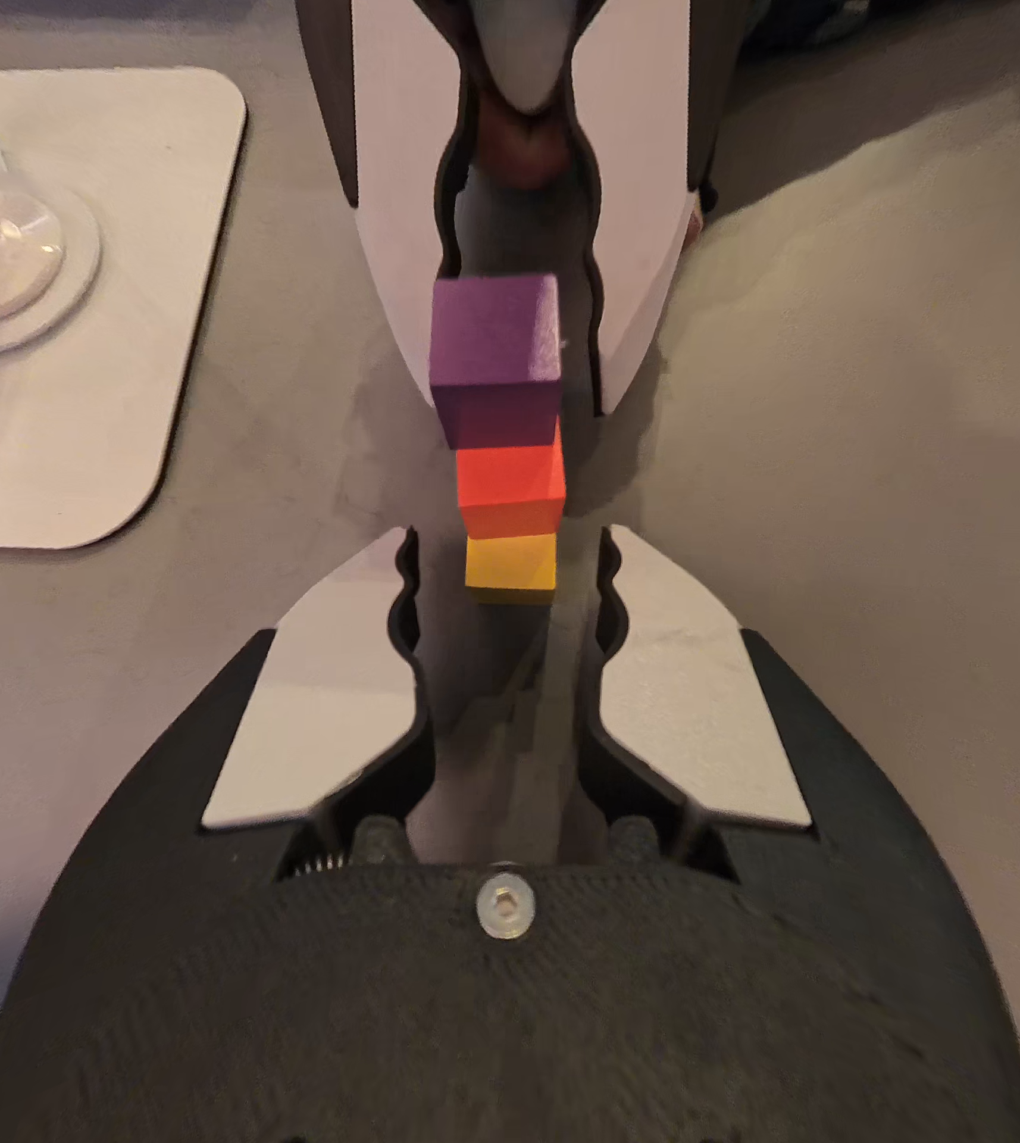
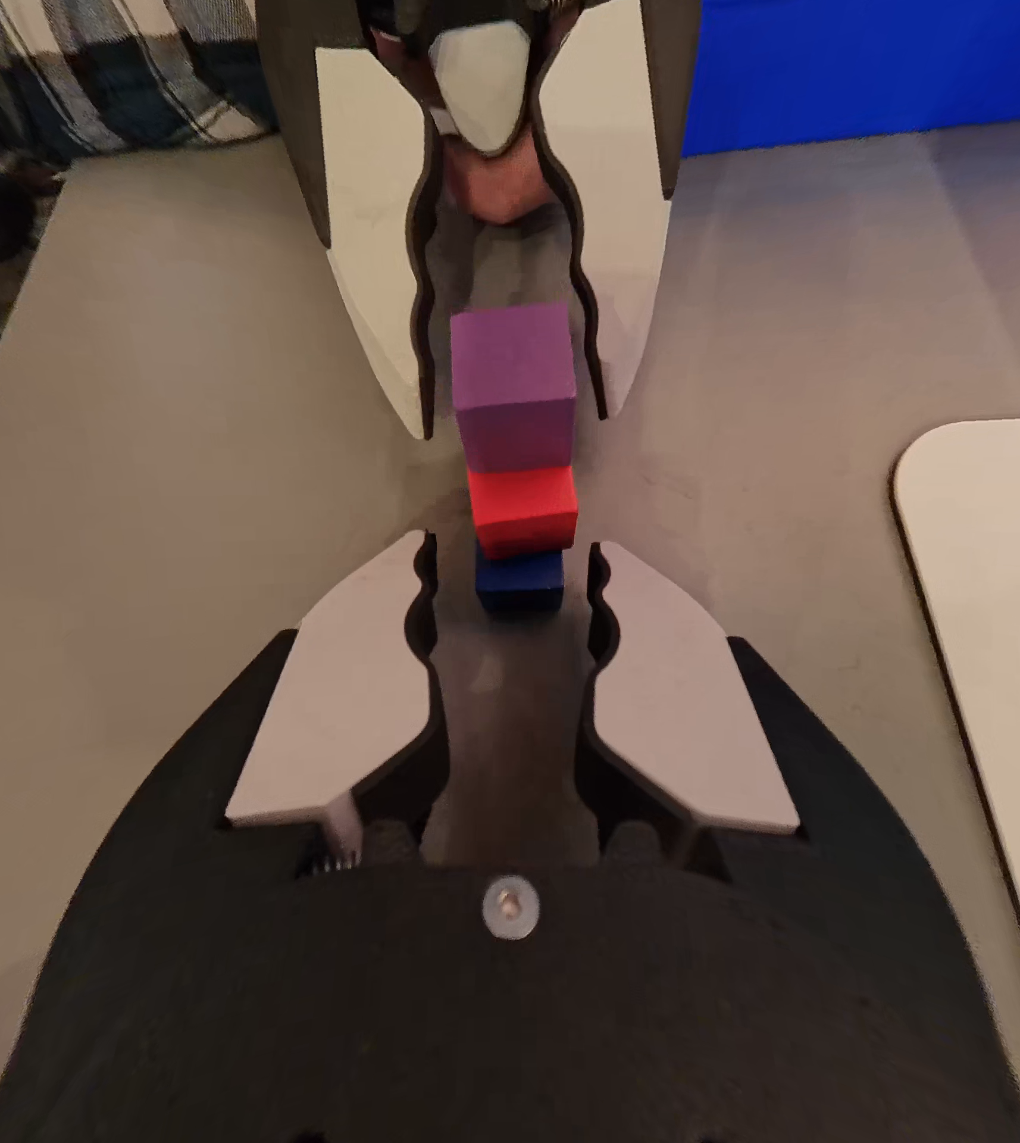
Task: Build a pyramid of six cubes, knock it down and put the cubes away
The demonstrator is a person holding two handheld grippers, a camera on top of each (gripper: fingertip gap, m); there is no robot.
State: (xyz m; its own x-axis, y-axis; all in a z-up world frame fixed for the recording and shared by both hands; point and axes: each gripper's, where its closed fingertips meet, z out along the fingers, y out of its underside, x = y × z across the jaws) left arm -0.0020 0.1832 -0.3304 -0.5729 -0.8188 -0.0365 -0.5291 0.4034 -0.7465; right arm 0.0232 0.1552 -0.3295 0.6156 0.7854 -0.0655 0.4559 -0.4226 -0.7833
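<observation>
The pyramid looks built, or as good as built, judging from its two ends. Between the spread tips of the left gripper lies a yellow wooden cube at table level, with an orange-red wooden cube on the tier above and a purple wooden cube at the top. The right gripper faces the same stack from the opposite end, where a dark blue wooden cube sits just ahead of its tips, under a red wooden cube and the same purple cube. That makes five cubes in sight over three tiers; a sixth, presumably the middle one of the bottom row, is hidden behind the others, so I cannot confirm it. Both pairs of jaws stand open and hold nothing: a clear strip of grey table shows between each pad and the nearest cube, and the far gripper in each view straddles the purple cube without visibly pressing it. The stack leans a little, each tier offset sideways from the one below. What appears left is the knocking down and then the putting away. A white rounded mat lies well off to the left of the left gripper's jaws; no box for the cubes can be identified.
</observation>
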